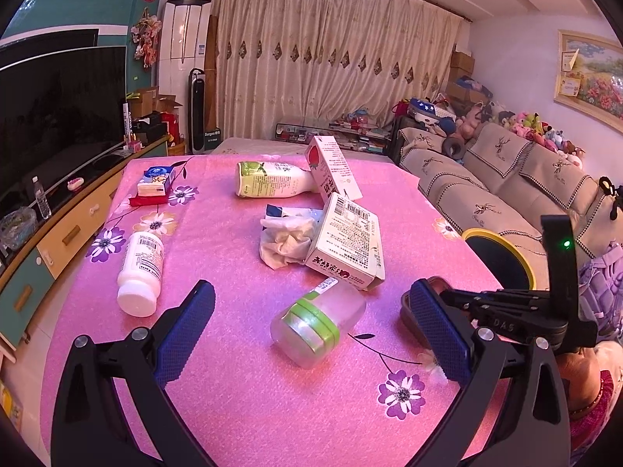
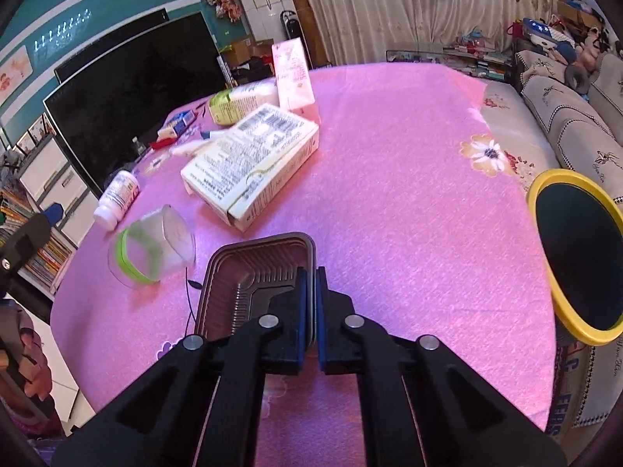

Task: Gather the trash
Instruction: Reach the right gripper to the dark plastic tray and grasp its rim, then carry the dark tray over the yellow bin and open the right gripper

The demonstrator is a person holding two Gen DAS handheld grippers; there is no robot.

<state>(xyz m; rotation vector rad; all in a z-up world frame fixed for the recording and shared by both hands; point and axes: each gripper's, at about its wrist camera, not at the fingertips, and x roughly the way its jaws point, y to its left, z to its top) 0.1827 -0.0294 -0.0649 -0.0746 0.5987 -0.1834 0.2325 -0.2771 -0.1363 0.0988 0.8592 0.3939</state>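
The right tool (image 2: 310,299) is closed tight on the rim of the brown plastic tray (image 2: 253,268), so the thin wall can be lifted from the bench (image 2: 409,202). The yellow-rimmed bin (image 2: 576,257) stands just beside the bench edge on the right, probably so trash can go in easily. The left tool (image 1: 307,327) is wide, holding nothing, over the clear jar with green band (image 1: 317,325), which lies on its side, perhaps next to be taken
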